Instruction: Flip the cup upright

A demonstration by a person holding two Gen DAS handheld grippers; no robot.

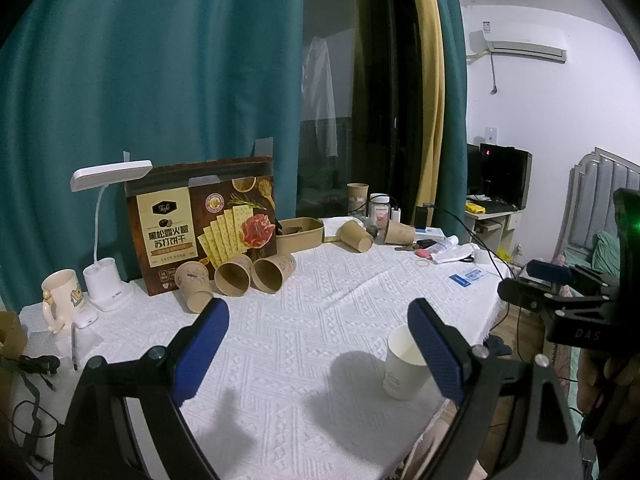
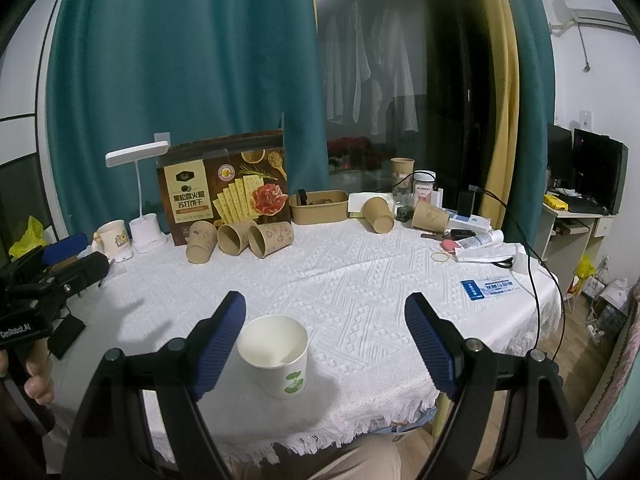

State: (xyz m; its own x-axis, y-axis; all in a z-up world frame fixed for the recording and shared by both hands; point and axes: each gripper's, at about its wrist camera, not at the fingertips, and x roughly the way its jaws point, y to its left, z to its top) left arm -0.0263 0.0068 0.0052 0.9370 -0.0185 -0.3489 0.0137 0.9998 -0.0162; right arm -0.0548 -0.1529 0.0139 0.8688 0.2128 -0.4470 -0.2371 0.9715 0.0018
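White cup (image 2: 276, 356) stands upright near the table (image 2: 360, 280) edge — looks done. Both grippers, left (image 1: 320, 354) and right (image 2: 326, 344), spread wide, holding nothing — back away level, clear of the rim.

1. Our left gripper (image 1: 318, 354) has two black arms, each with a blue ribbed pad.
2. A silver screw sits at each joint of these arms.
3. Our right gripper (image 2: 325, 346) looks the same: black frame, blue ribbed fingers (image 2: 219, 342), silver screws.
4. The left gripper's body carries white letters "GenRobot.AI".
5. Our left hand (image 2: 38, 386) shows bare skin.
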